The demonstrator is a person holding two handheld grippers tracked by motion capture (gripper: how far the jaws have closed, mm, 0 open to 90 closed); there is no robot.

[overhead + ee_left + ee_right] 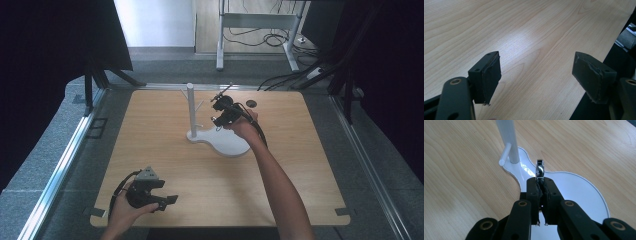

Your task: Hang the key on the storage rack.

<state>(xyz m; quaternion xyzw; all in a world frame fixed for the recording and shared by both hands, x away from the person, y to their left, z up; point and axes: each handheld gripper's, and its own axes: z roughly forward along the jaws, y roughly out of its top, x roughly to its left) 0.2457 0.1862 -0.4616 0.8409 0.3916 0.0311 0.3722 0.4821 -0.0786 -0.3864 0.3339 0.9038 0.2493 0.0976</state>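
Wooden table (165, 165), pale grain, carries a single fixture near its far middle: a white stand (227, 142) with a flat, lobed base and an upright post (190, 107) bearing short side pegs. The broad base likely exists to keep the post from tipping when something is hung on it, and the pegs slant slightly upward so a hung piece would not slip off. A small dark disc (251, 104) lies on the table beyond the stand, apart from it. Right tool (223, 111) is held over the base just right of the post; in the right gripper view its jaws stand pressed together on a small shiny metal ring (540, 169), which sticks up edge-on above the pads. Gripping the ring by its lower rim leaves the hole free, judged to be so that it can be threaded onto a peg (505, 154), which in that view sits ahead and to the left, near but not touching. Ring is therefore in the air, clamped, above the white base. Left tool (159, 198) rests low at the near left of the table, well apart from the stand; the left gripper view shows its jaws spread wide over bare wood with nothing between the pads (491, 75), apparently parked out of the way.
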